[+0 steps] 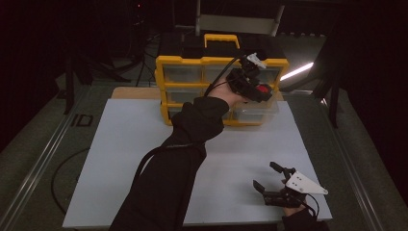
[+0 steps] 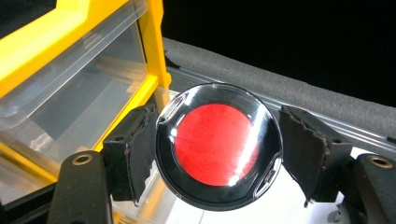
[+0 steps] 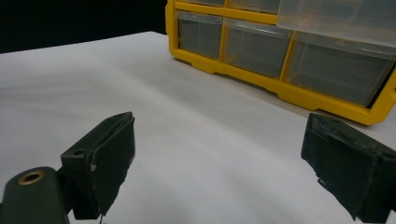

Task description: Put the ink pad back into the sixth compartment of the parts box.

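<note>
White counter [image 1: 144, 144], dark room | my left gripper [image 2: 217, 149] clamps the round red-centred case [image 2: 218, 145] by its rim — light, stiff, slick plastic | right gripper [image 1: 272, 179] apart — holding nothing.

Disc [image 2: 218, 145] between left tongs [image 2: 215, 154], before organizer [image 1: 192, 77].

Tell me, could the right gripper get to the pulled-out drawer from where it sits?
Probably yes. The right gripper rests open near the table's front edge, with bare tabletop between it and the drawer. But the left gripper, holding a red disc, hangs just above that drawer and might crowd it.
</note>
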### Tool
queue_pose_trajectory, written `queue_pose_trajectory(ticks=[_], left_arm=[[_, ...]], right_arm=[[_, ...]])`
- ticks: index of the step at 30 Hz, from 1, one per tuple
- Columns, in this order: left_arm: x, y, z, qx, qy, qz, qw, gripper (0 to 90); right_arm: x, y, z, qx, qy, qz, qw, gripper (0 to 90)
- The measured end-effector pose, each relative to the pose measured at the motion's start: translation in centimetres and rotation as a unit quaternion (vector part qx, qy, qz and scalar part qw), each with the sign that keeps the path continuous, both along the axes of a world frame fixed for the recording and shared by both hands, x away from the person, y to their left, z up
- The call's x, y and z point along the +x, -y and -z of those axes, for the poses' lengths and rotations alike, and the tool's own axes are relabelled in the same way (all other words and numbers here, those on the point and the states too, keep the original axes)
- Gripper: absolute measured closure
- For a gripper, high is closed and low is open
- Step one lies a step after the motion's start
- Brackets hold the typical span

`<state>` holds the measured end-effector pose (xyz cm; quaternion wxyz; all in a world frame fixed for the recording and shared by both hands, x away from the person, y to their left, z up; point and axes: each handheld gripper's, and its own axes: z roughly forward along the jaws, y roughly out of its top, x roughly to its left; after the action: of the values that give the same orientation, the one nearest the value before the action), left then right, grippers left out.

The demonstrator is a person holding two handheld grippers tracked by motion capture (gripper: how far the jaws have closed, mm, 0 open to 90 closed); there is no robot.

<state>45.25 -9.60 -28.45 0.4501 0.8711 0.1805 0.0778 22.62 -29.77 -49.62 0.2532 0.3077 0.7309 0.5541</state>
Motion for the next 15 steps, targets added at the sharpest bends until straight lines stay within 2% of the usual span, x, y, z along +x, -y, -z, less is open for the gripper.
queue_pose_trajectory(ticks=[5,13,15], left_arm=[[0.4,0.7,0.9,-0.005,-0.003,-0.007,1.0000,30.6],[1.2,1.7,2.4,0.007,-0.021,-0.027,0.9994,30.6],[1.3,1.9,2.6,0.018,-0.024,-0.032,0.9990,30.6]], right_arm=[[0.0,0.2,-0.1,0.002,0.004,0.002,1.0000,9.9],[0.0,0.2,-0.1,0.004,0.004,0.003,1.0000,9.9],[0.0,0.3,-0.1,0.005,0.003,0.003,1.0000,9.9]])
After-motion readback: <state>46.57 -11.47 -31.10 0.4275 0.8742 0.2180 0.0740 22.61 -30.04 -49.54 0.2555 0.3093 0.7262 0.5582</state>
